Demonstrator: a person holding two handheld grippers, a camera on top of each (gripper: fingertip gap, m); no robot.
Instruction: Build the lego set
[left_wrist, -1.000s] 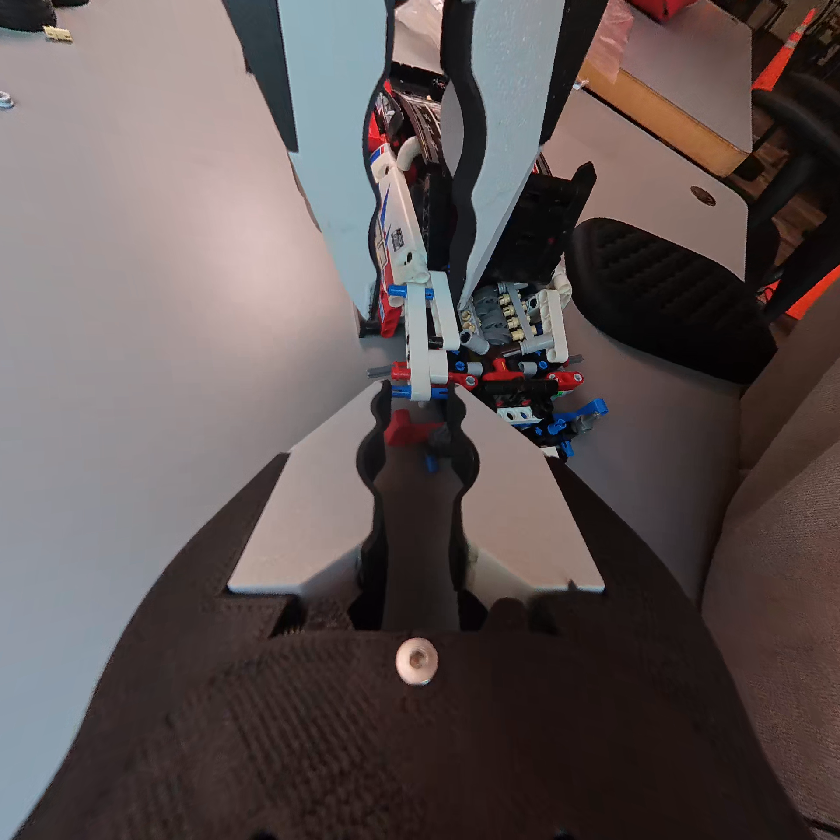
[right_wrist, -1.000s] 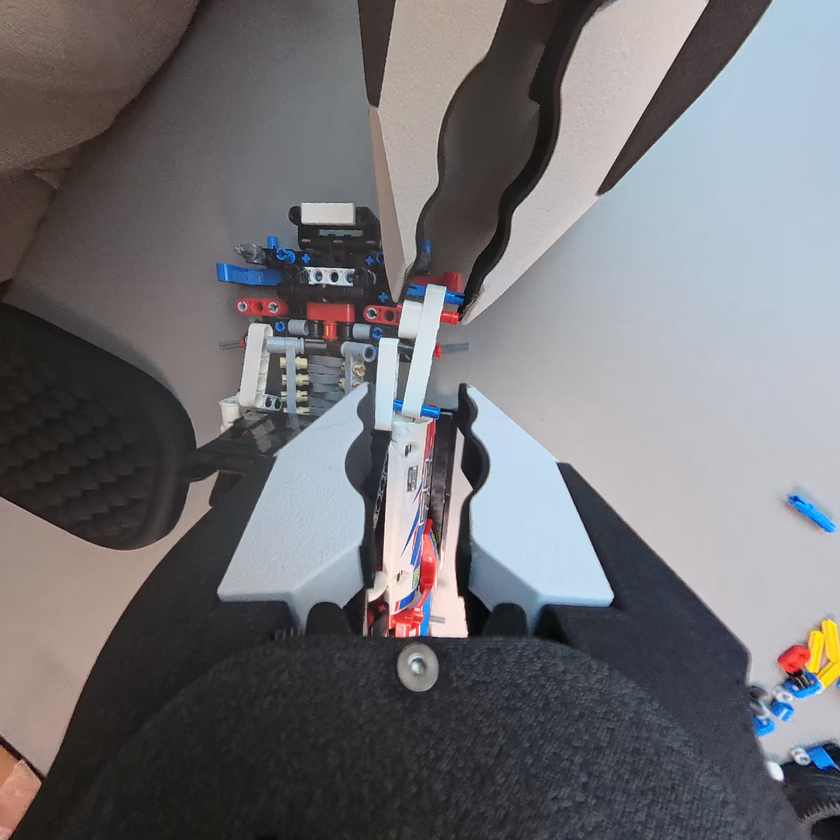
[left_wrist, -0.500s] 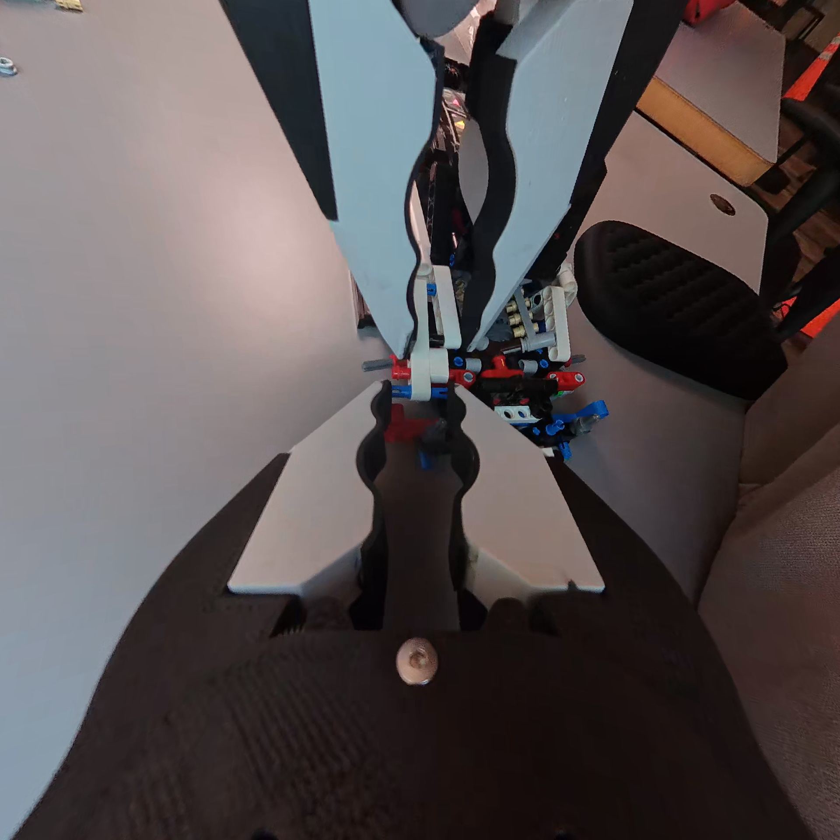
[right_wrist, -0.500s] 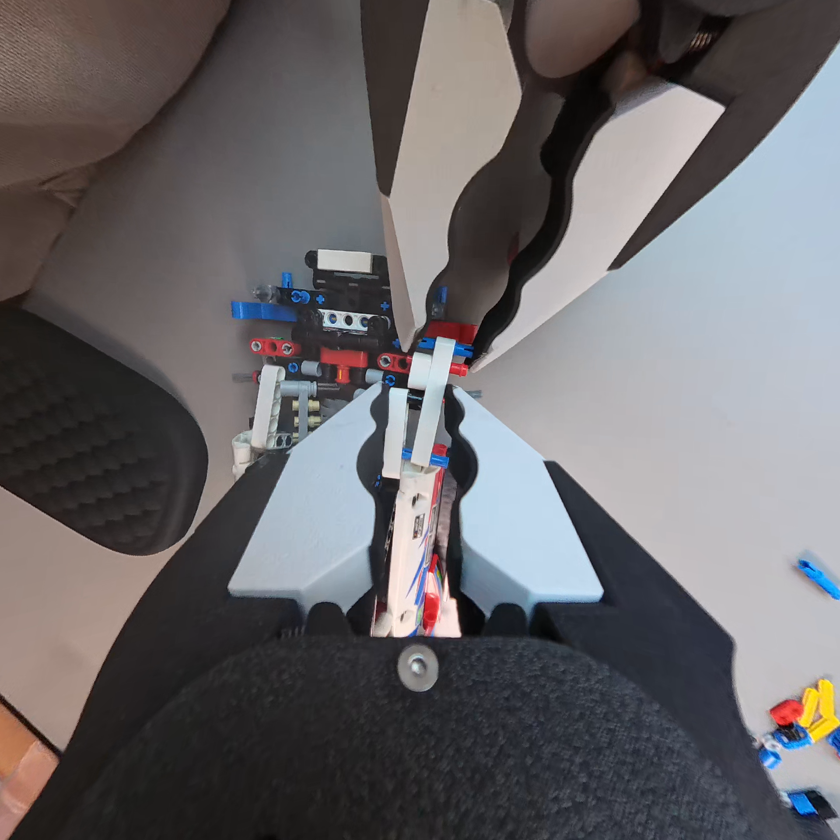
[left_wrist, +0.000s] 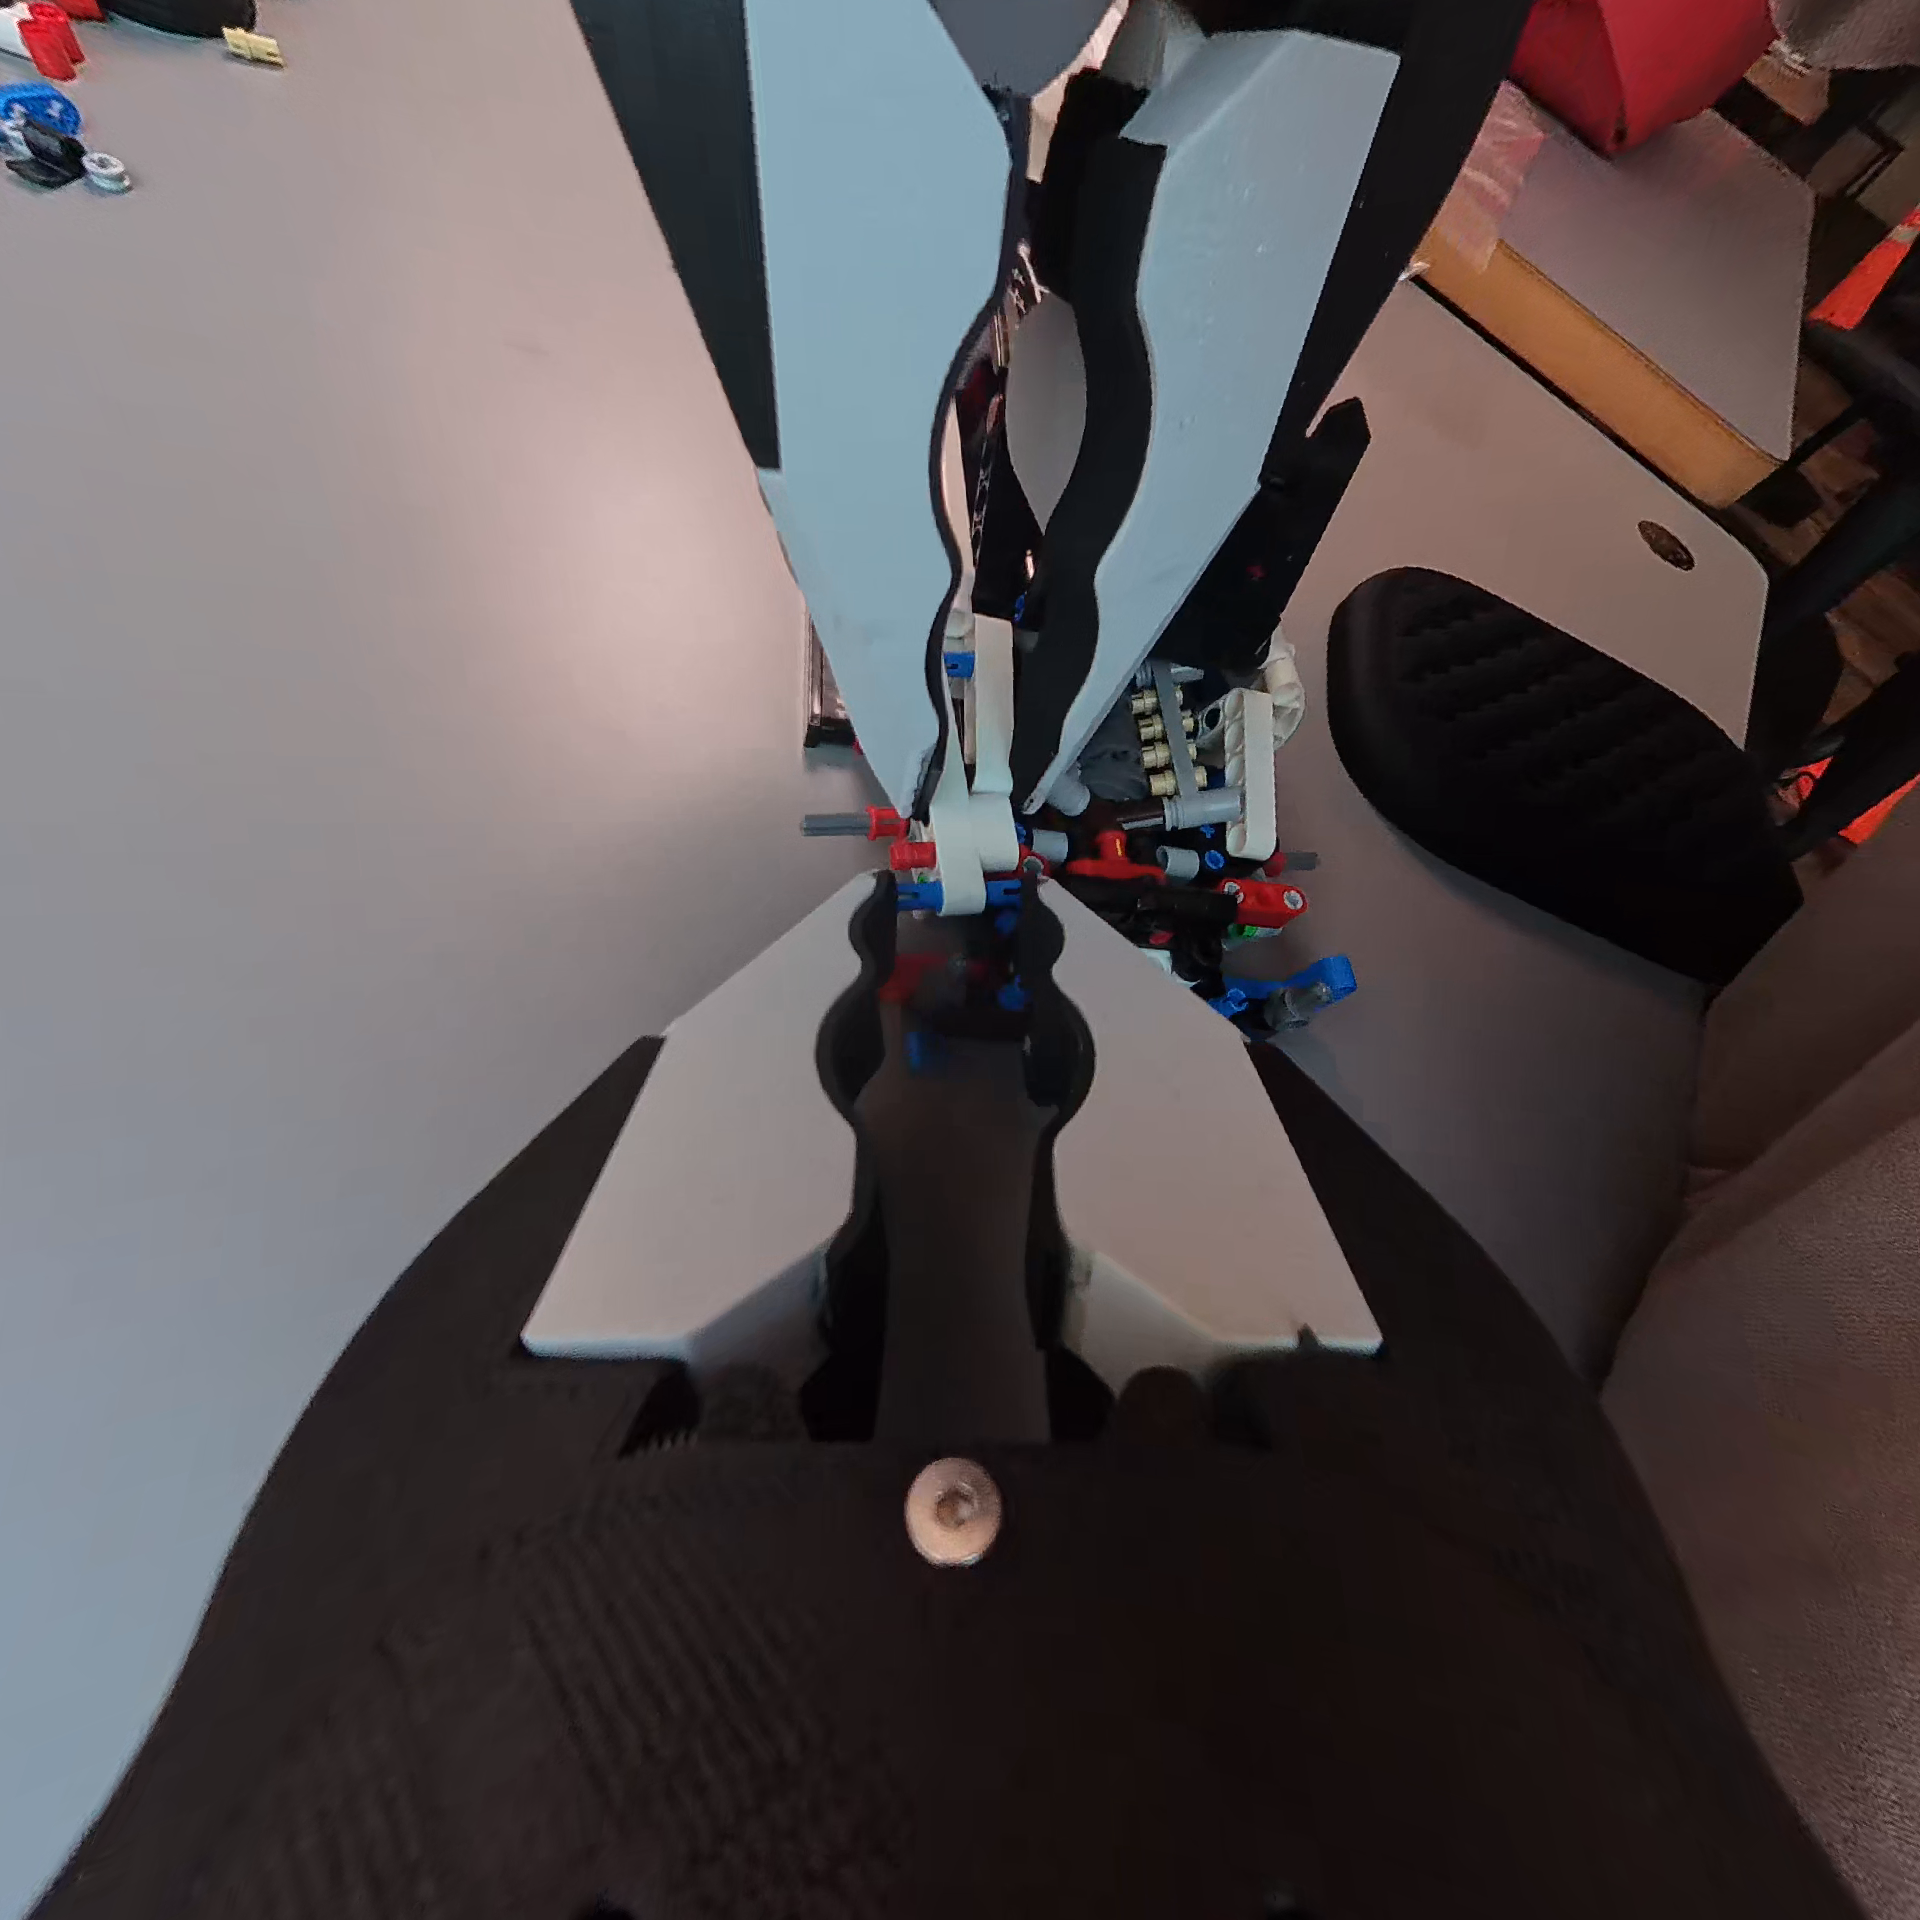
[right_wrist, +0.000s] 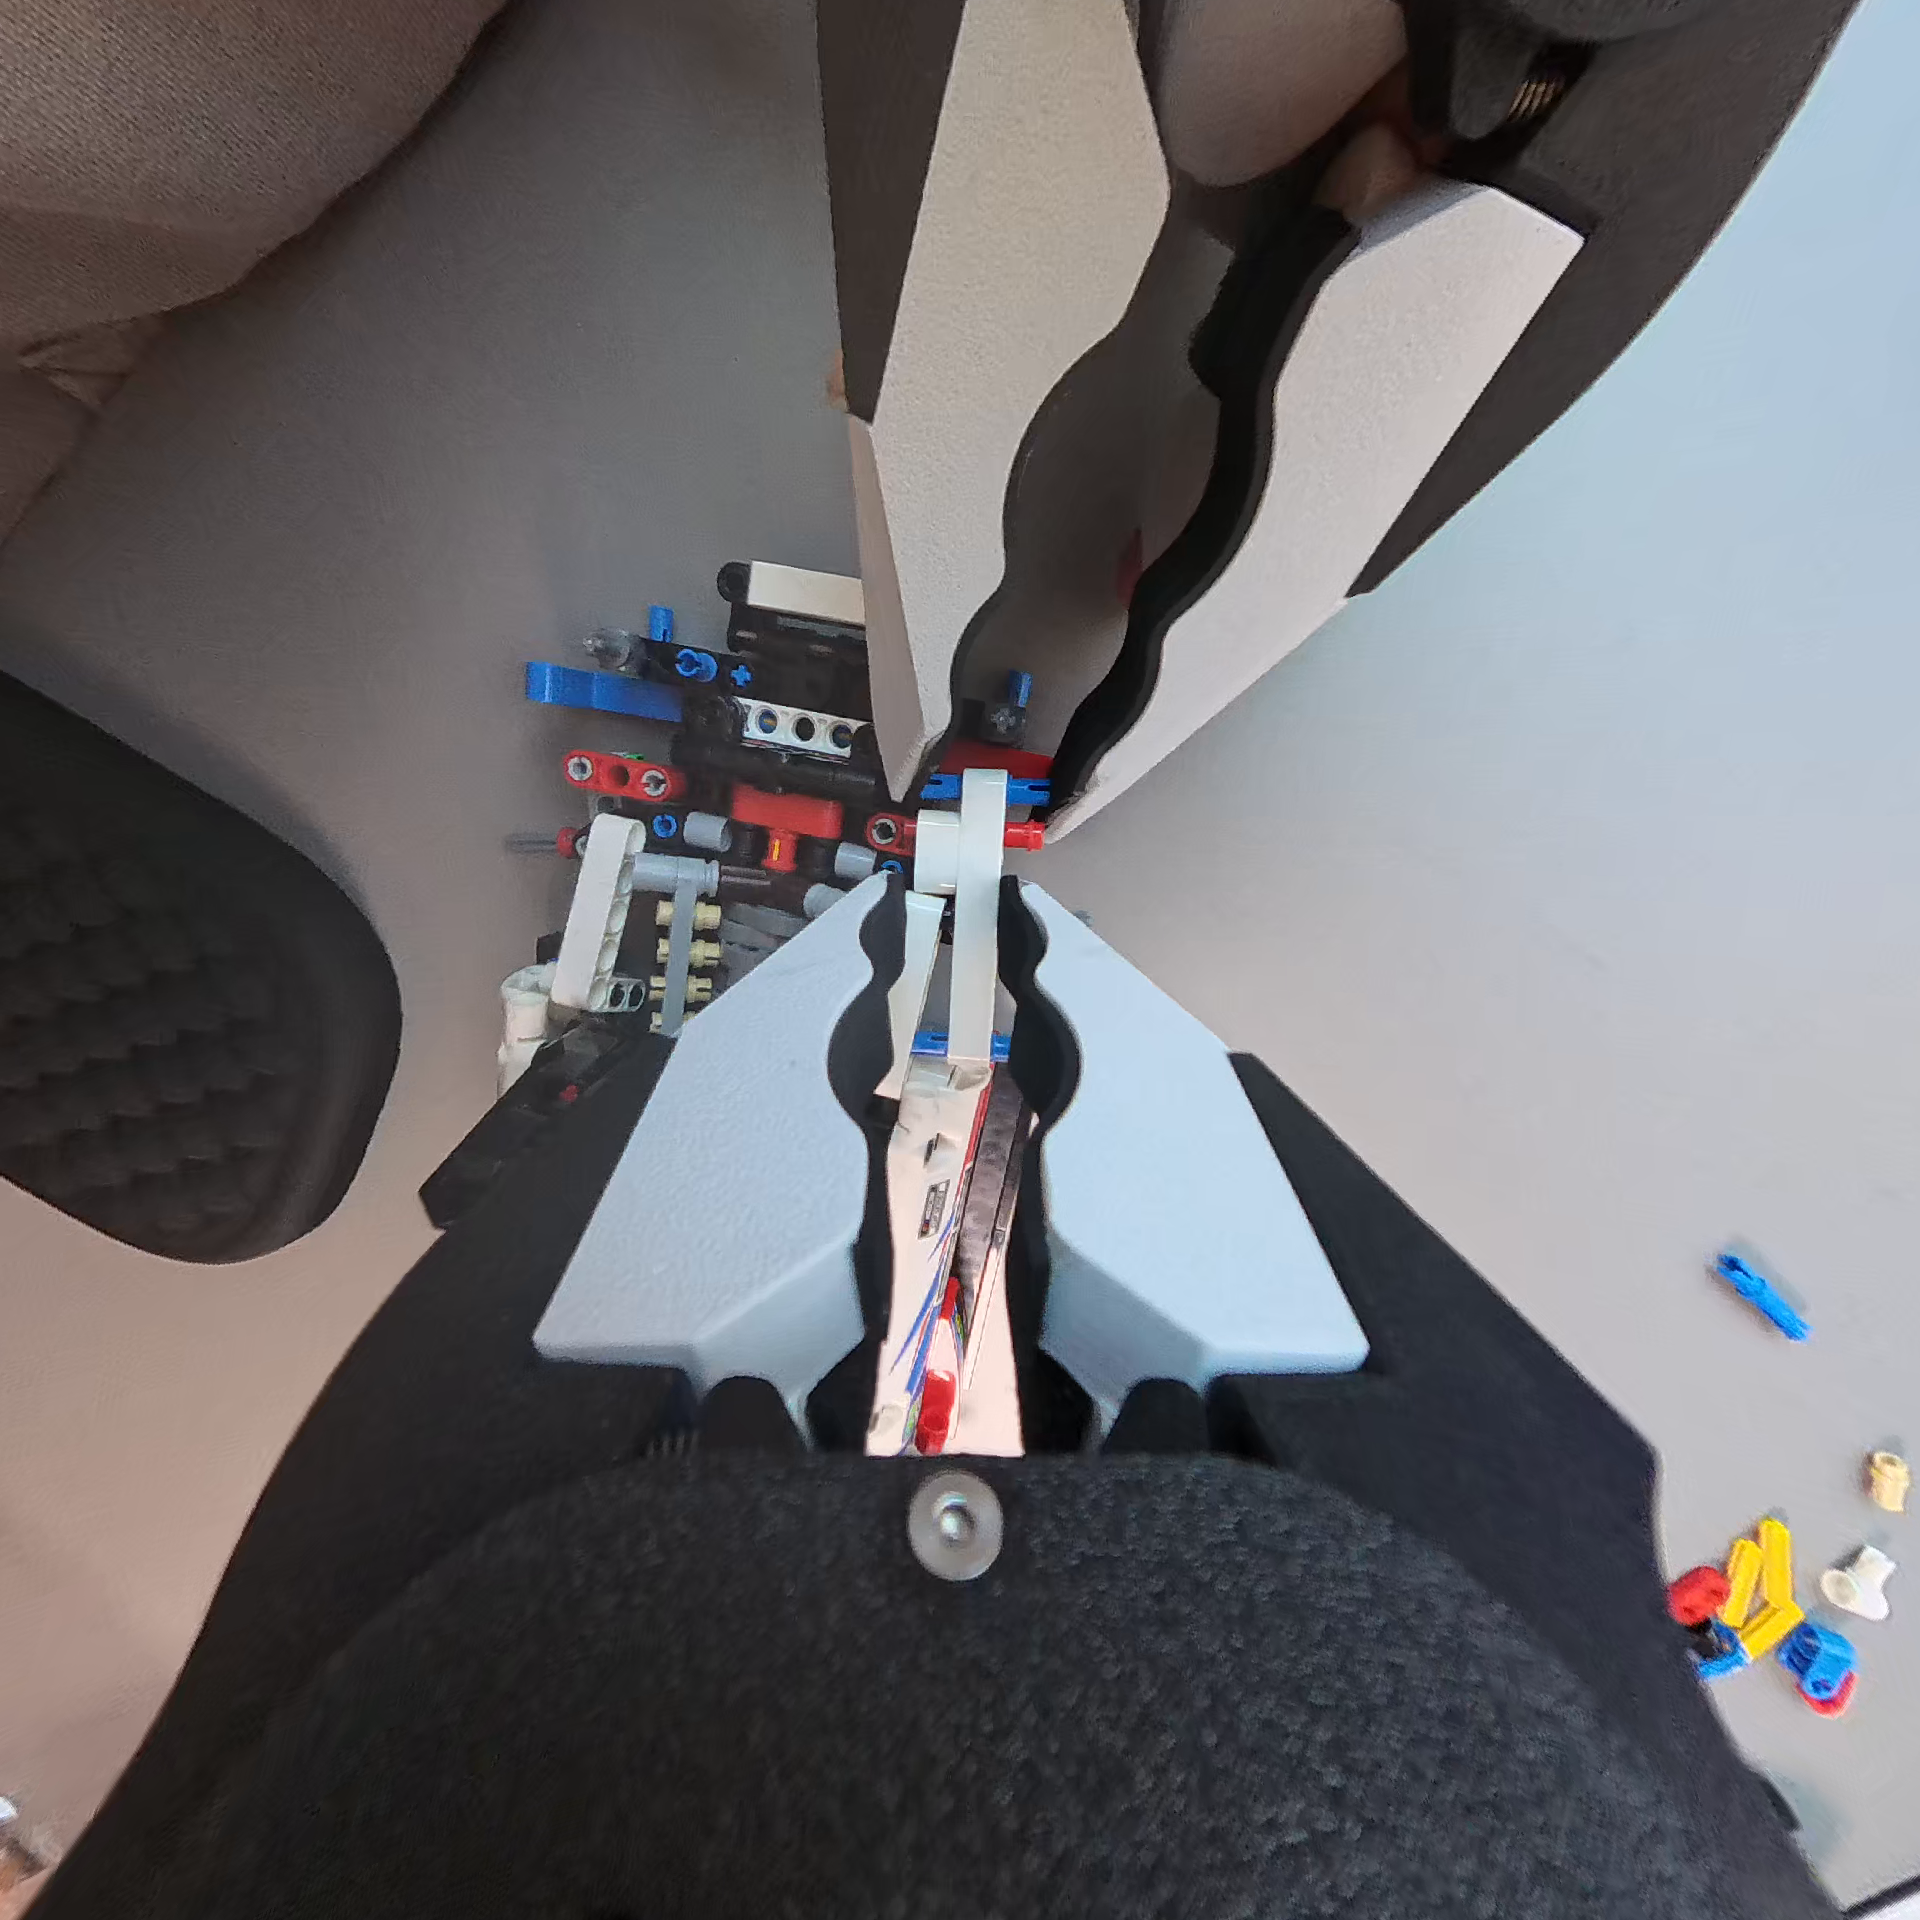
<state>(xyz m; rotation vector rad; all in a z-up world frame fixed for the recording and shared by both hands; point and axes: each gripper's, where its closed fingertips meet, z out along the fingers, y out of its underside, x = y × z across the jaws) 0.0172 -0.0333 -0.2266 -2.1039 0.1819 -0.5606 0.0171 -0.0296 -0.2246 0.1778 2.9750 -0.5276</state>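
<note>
Fingers (right_wrist: 914, 1091) along lengthwise lego model (right_wrist: 956, 1226)

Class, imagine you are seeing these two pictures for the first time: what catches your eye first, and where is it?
Two grey grippers meet tip to tip at the centre, jaws closed on a half-built lego model lying on the grey table. A white beam joins them. Loose coloured pieces lie at the right wrist view's lower right.

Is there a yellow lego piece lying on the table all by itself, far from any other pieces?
No, the yellow piece lies in a little heap, touching red and blue pieces, at the right edge of the table.
</note>
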